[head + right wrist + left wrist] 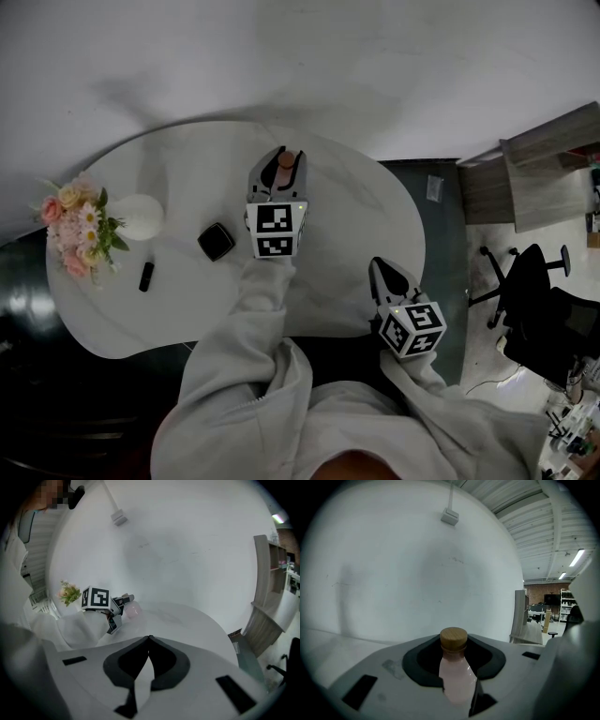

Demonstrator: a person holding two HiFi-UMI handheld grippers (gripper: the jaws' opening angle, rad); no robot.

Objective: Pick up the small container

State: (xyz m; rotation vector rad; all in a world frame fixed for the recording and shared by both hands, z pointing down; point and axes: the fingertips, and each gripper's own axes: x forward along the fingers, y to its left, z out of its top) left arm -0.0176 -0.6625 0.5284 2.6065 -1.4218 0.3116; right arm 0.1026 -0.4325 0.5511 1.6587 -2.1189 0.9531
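Starting at the left of the table (375, 216), the flowers (80, 225) and the round white vase (141, 216) stand close together, with a small dark stick (146, 276) and a black square pad (216, 241) nearer to me; if I swing that way as I lift, I judge the vase is the thing most likely to be knocked over. In the middle, my left gripper (284, 161) is clamped on the small container (457, 679), a pink bottle with a wooden cap, out toward the far side of the table; I cannot tell whether its base is touching the top. The pads sit on its smooth, rounded body below the cap, so I think a quick lift or a roll of my wrist could let it slide down or tip out. On the right, my right gripper (149, 639) is clenched on nothing, well apart, too far to catch a drop
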